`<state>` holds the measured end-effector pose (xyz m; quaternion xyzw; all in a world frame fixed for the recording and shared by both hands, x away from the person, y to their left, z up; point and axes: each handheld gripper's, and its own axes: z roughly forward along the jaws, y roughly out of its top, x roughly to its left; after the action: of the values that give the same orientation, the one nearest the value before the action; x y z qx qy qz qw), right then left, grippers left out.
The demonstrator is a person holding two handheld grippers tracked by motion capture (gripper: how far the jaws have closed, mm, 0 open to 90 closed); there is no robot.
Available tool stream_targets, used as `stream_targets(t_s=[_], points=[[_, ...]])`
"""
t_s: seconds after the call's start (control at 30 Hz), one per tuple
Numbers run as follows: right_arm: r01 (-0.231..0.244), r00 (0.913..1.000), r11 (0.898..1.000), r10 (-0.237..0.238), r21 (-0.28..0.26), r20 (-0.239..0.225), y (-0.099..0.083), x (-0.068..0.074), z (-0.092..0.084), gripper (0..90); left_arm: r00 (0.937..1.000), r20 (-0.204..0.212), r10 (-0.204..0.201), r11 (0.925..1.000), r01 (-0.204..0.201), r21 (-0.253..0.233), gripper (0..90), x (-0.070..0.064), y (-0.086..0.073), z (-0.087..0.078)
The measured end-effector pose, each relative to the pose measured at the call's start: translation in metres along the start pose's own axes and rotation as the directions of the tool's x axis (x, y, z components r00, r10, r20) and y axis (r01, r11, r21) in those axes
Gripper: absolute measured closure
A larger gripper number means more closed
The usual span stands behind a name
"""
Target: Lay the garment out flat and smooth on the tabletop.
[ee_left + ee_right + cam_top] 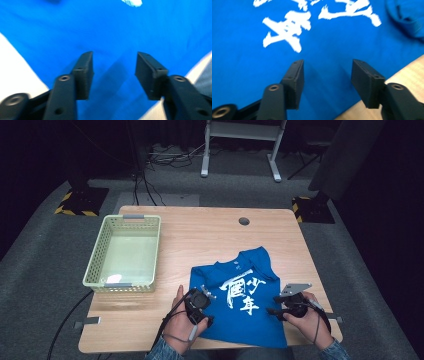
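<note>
- Jaws of your left gripper (113,72) and right gripper (327,80) stand spread above the cloth, pinching nothing.
- Your blue cotton T-shirt with white lettering (235,285) lies flat at the wooden table's (210,230) near edge, ready for folding.
- Your pale green plastic basket (97,255) waits at the left, probably to receive it.

A blue shirt (240,295) with white print lies flat near the table's (200,230) front edge. The left gripper (199,306) and right gripper (289,306) sit at its lower sides. A green basket (125,252) stands at the left.

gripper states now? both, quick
Left gripper: jaws open over the blue T-shirt, holding nothing.
Right gripper: jaws open over the same shirt, holding nothing.
</note>
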<state>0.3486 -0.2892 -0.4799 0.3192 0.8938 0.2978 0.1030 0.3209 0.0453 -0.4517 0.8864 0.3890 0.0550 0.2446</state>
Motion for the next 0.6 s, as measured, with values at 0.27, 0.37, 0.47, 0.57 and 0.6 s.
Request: stream_targets(t_s=[0.27,0.37,0.47,0.57,0.6], points=[[-0.043,0.9979,0.996,0.047,-0.08,0.043,0.008,-0.004,0.011,34.7,0.9949,-0.084,-0.056,0.9948,0.048,-0.089,35.0,0.025,0.021,-0.007],[-0.046,0.9977,0.995,0.05,-0.094,0.046,0.01,-0.002,0.013,34.6,0.9923,-0.097,-0.077,0.9923,0.067,-0.104,33.1,0.033,0.03,-0.002],[-0.041,0.9978,0.993,0.046,-0.107,0.048,0.011,0.001,0.012,34.6,0.9897,-0.106,-0.096,0.9918,0.086,-0.094,31.8,0.042,0.041,0.008],[-0.041,0.9977,0.992,0.047,-0.12,0.049,0.011,0.002,0.009,34.6,0.989,-0.101,-0.108,0.9917,0.1,-0.081,31.1,0.049,0.051,0.019],[-0.046,0.9973,0.991,0.052,-0.124,0.051,0.01,0.003,0.008,34.6,0.9889,-0.096,-0.113,0.9914,0.106,-0.076,31.3,0.051,0.054,0.023]])
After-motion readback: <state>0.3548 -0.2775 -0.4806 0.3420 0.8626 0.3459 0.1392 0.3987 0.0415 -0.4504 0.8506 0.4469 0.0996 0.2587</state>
